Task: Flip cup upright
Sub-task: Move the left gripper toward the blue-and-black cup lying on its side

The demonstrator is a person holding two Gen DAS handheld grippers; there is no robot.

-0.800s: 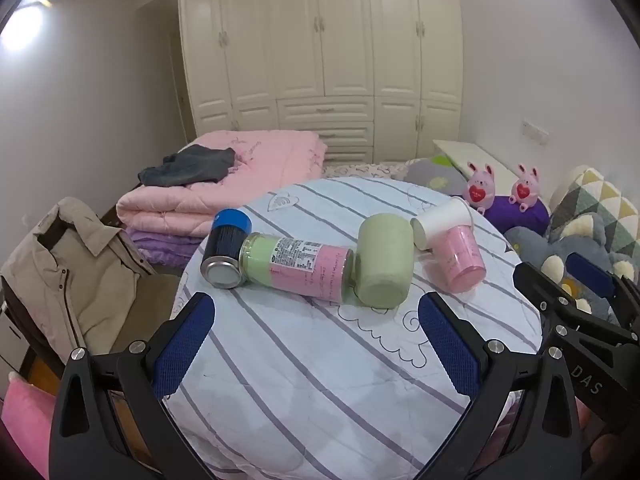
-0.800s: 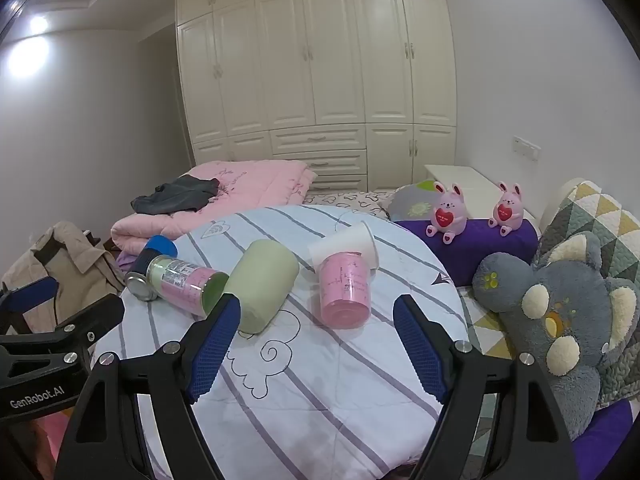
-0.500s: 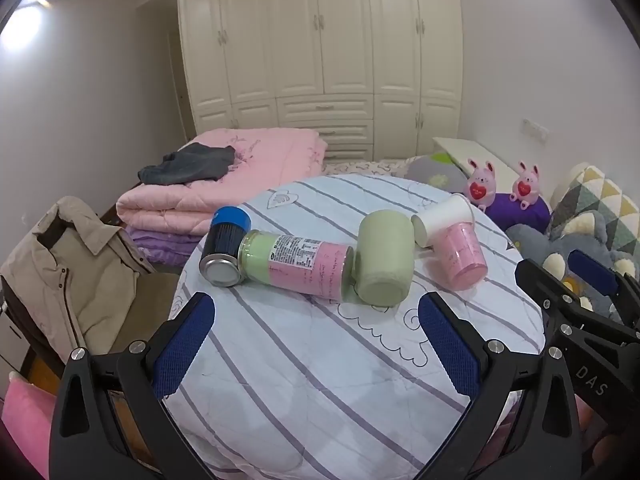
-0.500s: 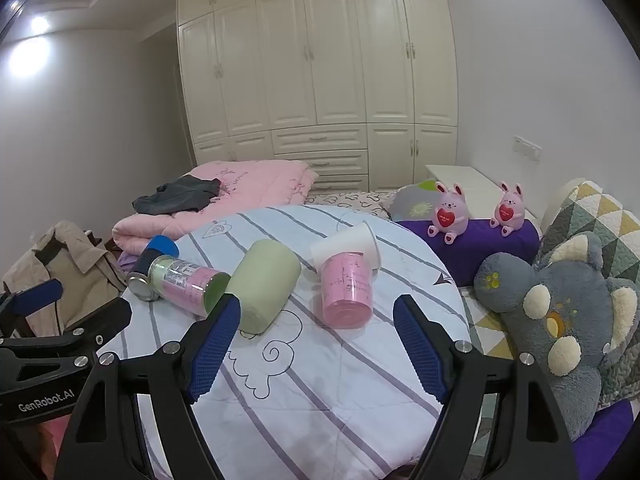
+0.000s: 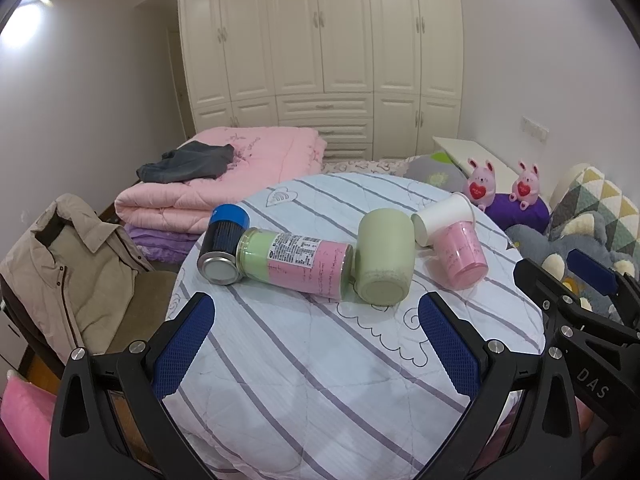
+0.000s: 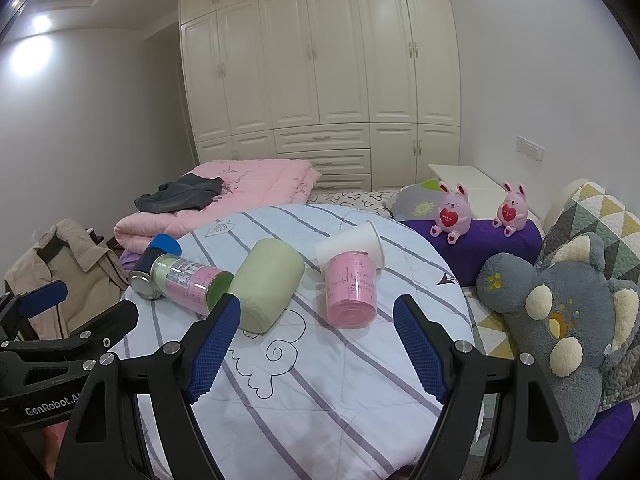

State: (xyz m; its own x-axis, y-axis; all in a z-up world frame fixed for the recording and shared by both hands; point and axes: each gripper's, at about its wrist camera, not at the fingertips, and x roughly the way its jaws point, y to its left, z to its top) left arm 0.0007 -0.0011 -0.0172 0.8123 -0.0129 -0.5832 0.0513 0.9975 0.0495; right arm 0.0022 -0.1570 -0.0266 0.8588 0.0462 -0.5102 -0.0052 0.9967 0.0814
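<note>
Several cups lie on their sides on a round table (image 5: 320, 380) with a striped cloth. A green cup (image 5: 385, 256) (image 6: 266, 284) lies in the middle, base towards me. A pink cup (image 5: 460, 254) (image 6: 351, 290) lies to its right, with a white paper cup (image 5: 442, 218) (image 6: 352, 242) behind it. A green-and-pink bottle (image 5: 294, 262) (image 6: 188, 284) and a dark can with a blue lid (image 5: 222, 240) (image 6: 154, 258) lie at the left. My left gripper (image 5: 316, 348) is open and empty, short of the bottle and green cup. My right gripper (image 6: 316, 344) is open and empty, short of the pink cup.
A chair with a beige jacket (image 5: 68, 268) stands left of the table. Folded pink quilts (image 5: 224, 184) lie behind. Plush toys (image 6: 560, 320) and a purple cushion (image 6: 480, 240) sit at the right. White wardrobes (image 6: 320, 72) fill the back wall.
Both grippers have drifted very slightly; the cups and bottle have not moved. Both stay open.
</note>
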